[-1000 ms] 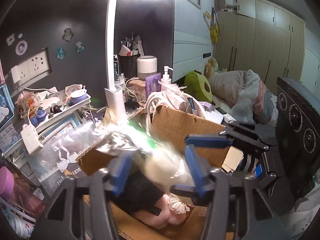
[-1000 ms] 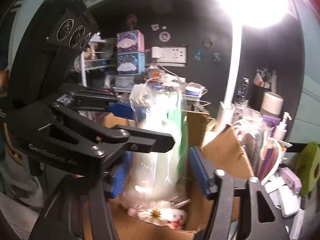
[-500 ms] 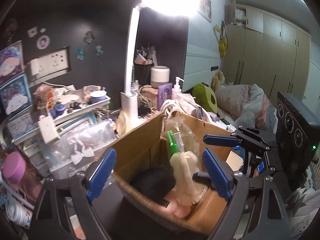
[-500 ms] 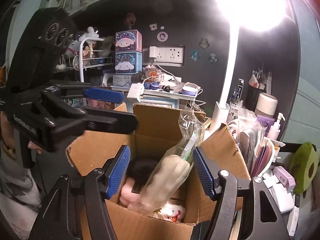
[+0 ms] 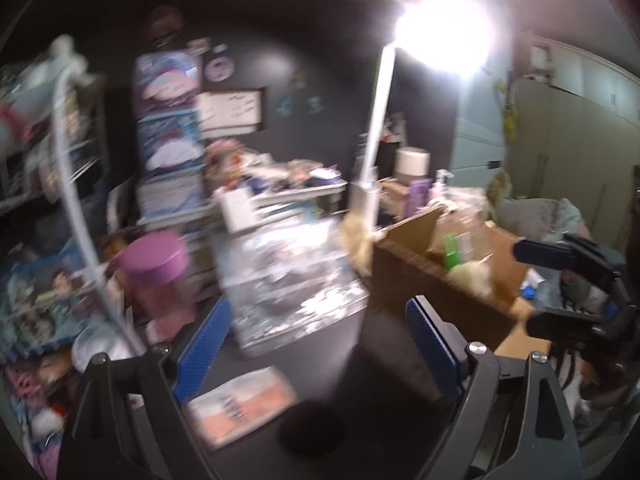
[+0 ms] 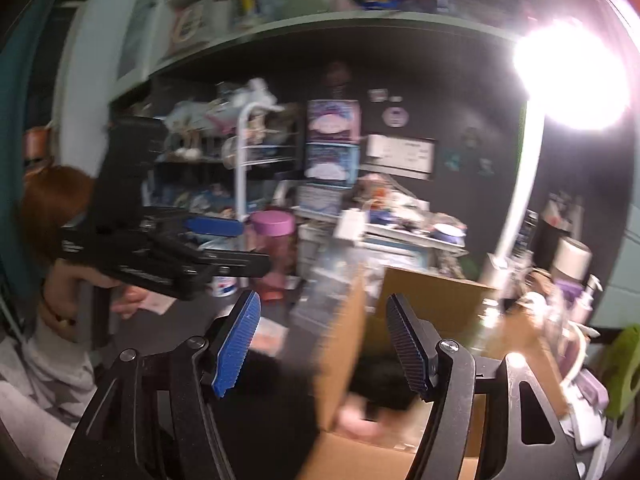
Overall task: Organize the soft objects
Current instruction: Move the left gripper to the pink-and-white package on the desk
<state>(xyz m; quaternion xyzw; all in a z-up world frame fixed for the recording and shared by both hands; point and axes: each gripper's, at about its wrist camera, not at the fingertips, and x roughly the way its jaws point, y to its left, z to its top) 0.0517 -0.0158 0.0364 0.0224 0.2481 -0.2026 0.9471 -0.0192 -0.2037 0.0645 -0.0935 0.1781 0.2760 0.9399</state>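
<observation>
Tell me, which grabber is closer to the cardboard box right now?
The right one. The right gripper hangs over the near edge of the cardboard box, its jaws open and empty. The left gripper is off to the box's left, over the dark desk, also open.

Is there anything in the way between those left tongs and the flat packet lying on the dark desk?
Nothing visible. The left tongs are open and empty, and the flat packet lies just below them on the bare desk. The cardboard box stands off to the right.
</observation>
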